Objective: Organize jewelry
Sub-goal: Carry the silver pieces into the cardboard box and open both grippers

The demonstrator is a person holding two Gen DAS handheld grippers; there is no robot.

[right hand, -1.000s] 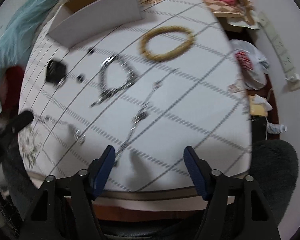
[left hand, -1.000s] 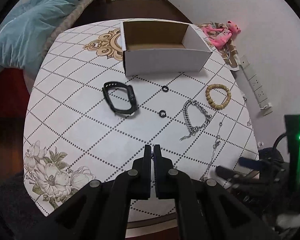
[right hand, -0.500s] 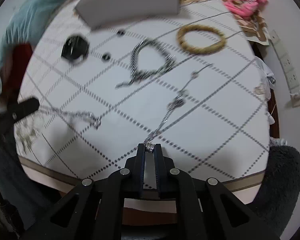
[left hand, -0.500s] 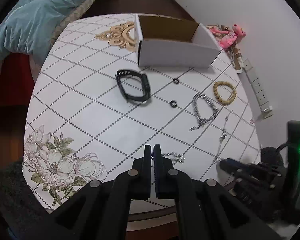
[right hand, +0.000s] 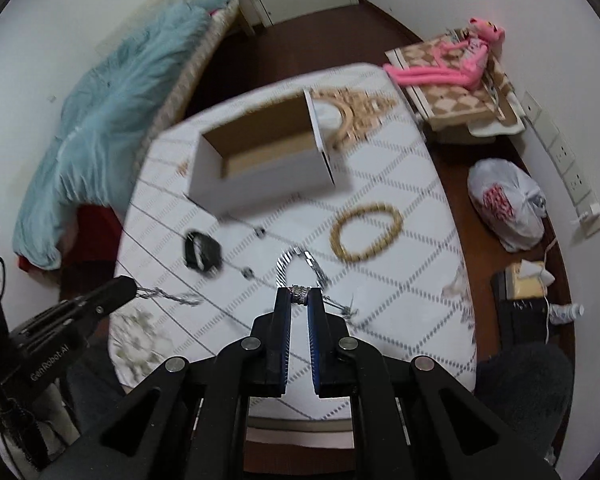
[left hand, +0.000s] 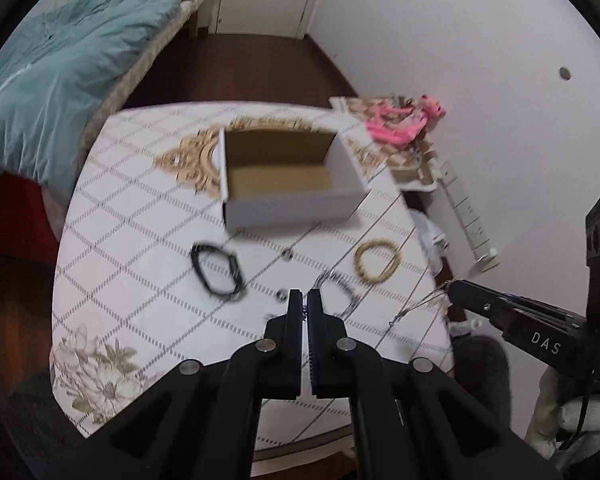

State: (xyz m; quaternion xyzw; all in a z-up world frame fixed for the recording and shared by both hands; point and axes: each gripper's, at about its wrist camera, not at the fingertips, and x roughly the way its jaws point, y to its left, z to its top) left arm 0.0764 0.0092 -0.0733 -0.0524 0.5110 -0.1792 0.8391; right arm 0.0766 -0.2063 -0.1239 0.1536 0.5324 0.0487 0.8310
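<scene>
An open white cardboard box (left hand: 288,208) (right hand: 260,184) stands at the far side of the table. My left gripper (left hand: 304,296) is shut on one end of a thin silver chain (right hand: 168,295), seen from the right wrist view (right hand: 134,285). My right gripper (right hand: 299,293) is shut on the silver necklace's clasp end (right hand: 300,293); its chain (left hand: 416,306) trails from the tips (left hand: 454,288). Both are lifted above the table. On the table lie a wooden bead bracelet (left hand: 378,260) (right hand: 366,232), a silver link bracelet (left hand: 340,290) (right hand: 300,266), a black band (left hand: 216,274) (right hand: 200,250) and two small dark rings (left hand: 287,255) (right hand: 247,273).
The round table (left hand: 112,264) has a diamond-pattern cloth. A bed with a teal blanket (left hand: 60,64) is at the left. A pink plush toy (right hand: 452,68) on a stand, a white bag (right hand: 508,204) and a wall power strip (left hand: 466,212) are at the right.
Both grippers have risen well above the table. The right gripper, open a second ago, shut on the necklace end and lifted it. The left stayed shut on its chain.
</scene>
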